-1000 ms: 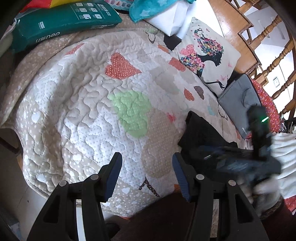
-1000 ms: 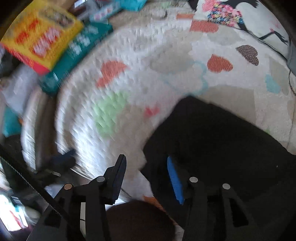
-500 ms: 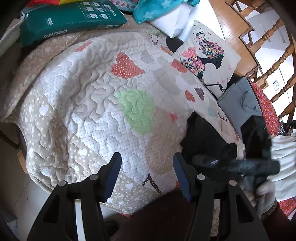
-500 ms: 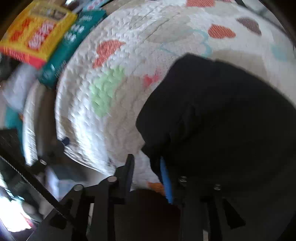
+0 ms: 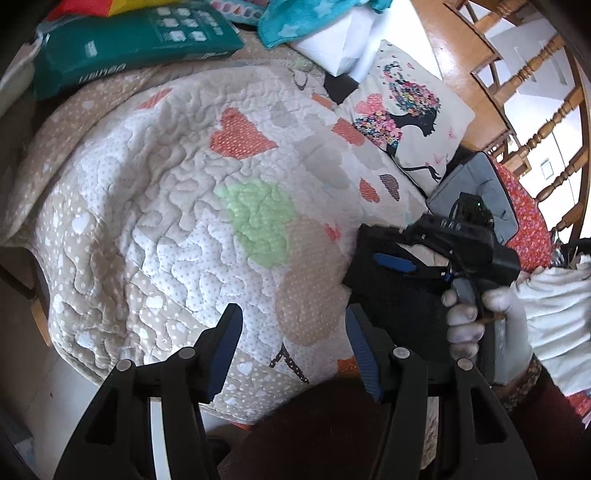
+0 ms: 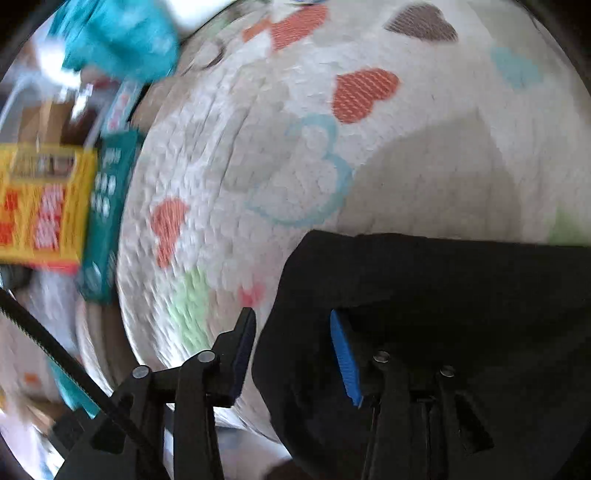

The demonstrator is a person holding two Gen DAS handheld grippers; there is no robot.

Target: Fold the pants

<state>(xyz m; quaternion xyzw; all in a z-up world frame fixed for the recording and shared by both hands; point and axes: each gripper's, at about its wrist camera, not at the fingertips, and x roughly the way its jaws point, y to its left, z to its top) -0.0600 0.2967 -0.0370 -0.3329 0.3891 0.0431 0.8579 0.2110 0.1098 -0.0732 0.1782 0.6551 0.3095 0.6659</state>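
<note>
The black pants (image 6: 424, 295) lie bunched at the quilt's (image 5: 166, 221) near right edge, one fold between the right gripper's (image 6: 291, 347) opening, unclamped jaws. The left gripper (image 5: 291, 350) hangs released over bare quilt. Closing on several bunched layers could drag the heap off the edge.

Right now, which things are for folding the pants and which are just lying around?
For the job:
black pants
right gripper, jaws opening with pants cloth between them
left gripper, open over the quilt

Just lying about:
green packet
yellow box
teal cloth
printed pillow
grey bag
</note>
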